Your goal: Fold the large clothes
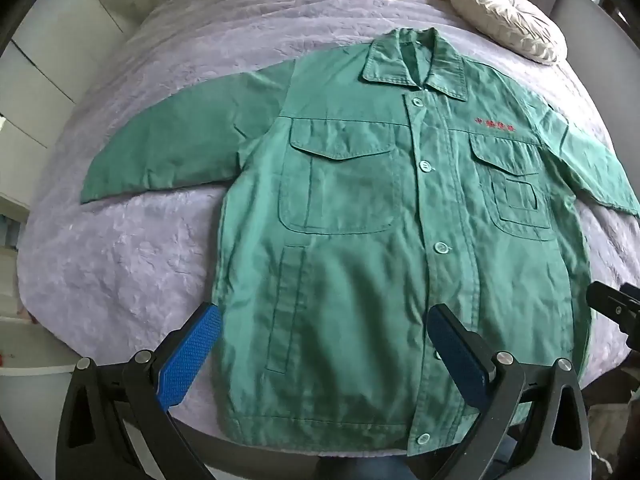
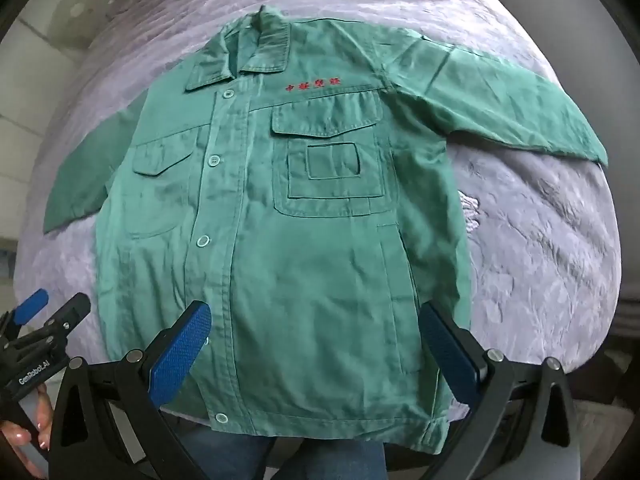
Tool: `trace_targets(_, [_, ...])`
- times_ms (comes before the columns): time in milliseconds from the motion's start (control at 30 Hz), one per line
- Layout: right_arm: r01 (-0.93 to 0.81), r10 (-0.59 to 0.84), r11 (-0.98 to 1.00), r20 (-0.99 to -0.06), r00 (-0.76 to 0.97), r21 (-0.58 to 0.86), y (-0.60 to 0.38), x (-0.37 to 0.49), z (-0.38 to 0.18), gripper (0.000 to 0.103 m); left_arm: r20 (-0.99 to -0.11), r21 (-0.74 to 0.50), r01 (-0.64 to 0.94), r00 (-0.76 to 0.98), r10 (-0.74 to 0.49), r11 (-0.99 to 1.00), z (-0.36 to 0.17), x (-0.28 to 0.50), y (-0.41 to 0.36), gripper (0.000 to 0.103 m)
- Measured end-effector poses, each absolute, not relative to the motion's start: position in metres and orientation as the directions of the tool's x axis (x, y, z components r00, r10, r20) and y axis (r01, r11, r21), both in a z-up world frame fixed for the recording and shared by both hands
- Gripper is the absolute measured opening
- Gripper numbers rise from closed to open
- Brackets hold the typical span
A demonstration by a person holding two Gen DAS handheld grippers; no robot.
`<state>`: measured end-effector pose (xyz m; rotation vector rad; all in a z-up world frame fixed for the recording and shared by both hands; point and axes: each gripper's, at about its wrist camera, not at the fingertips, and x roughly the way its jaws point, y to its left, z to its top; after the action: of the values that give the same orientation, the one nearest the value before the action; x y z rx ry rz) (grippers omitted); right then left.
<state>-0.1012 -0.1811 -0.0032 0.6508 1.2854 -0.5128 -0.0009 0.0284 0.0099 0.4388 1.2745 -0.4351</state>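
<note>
Jacket [image 1: 360, 240] lies flat, buttoned, front up on the bed [image 1: 132, 248], both sleeves spread; no fold made yet. My left gripper [image 1: 324, 352] and right gripper [image 2: 316, 350] hover over the hem, jaws wide, holding nothing. Next, I judge: take a sleeve [image 1: 168, 152] or side edge and carry it across the front. Hem sits at the near bed edge, against my legs. Bare cover either side; pillow [image 1: 508, 24] beyond the collar.

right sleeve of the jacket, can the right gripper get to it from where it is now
Probably yes. The right gripper hangs open over the hem of the green jacket, holding nothing, and the right sleeve lies flat and uncovered on the purple bedspread, nothing lying between them.
</note>
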Motion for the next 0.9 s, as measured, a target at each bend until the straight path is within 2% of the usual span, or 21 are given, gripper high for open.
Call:
trace_targets(133, [0.691,0.008,0.708,-0.98,0.2,0.147,-0.183,-0.102,-0.003,0.103,-0.974,0.035,0.53,0.209,-0.09,0.848,0.009,0.005,0.029,0.103])
trace_targets(900, [0.705,0.004,0.699,-0.986,0.166,0.121,-0.18,-0.096,-0.012,0.103,-0.976,0.039,0.56,0.198,-0.088,0.827,0.011,-0.001,0.015,0.103])
